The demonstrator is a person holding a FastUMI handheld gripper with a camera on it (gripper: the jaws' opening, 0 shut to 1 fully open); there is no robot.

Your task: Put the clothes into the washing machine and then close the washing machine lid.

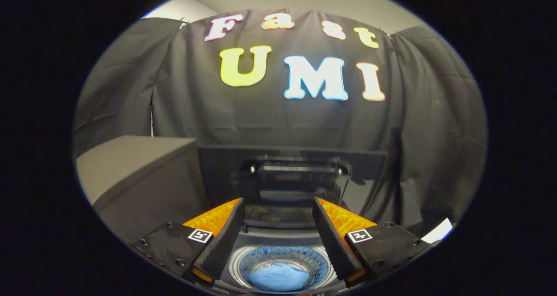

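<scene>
A top-loading washing machine (278, 237) stands just ahead of me, its drum open. A blue piece of clothing (278, 276) lies at the bottom of the drum, below and between my fingers. The lid (291, 174) stands raised upright at the back of the opening, beyond the fingertips. My gripper (277, 209) hovers above the drum, open, with nothing between its fingers.
A grey box or cabinet (139, 174) stands to the left of the machine, about as high as the raised lid. Black cloth walls close the booth behind and to the right. A white scrap (437, 231) shows at the lower right.
</scene>
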